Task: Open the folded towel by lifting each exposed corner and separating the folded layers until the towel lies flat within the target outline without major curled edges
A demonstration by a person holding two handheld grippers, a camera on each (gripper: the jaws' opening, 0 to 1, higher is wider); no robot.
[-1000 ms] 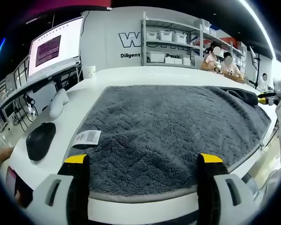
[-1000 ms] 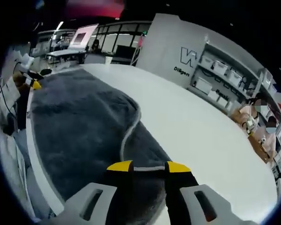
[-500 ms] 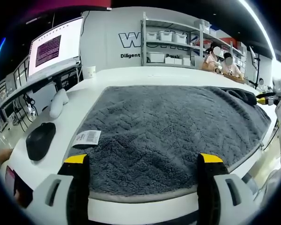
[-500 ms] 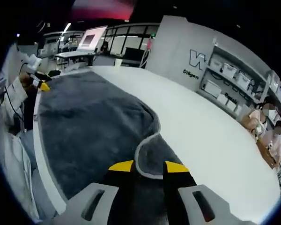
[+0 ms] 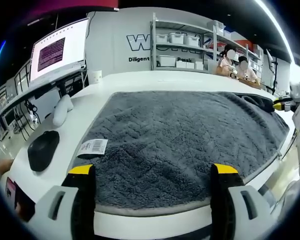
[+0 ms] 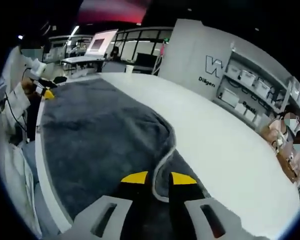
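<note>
- Thick dark-grey plush cloth towel [image 5: 185,145]: fuzzy, matt (chevron-textured pile).
- Smooth white table top [image 6: 225,150]: faintly glossy.
- White paper barcode label [image 5: 92,147].

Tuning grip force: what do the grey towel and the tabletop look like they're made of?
Towel: looks like thick plush microfibre or terry, matte with a woven zigzag pile and a smooth stitched hem. Tabletop: smooth white, probably laminate, faintly glossy. Exact materials uncertain.

The left gripper [image 5: 153,172] is level, its two yellow-tipped jaws spread wide apart with nothing between them. The right gripper [image 6: 156,179] tilts, its jaws drawn nearly together and pinching the grey towel edge [image 6: 162,162], which runs up between the yellow tips
</note>
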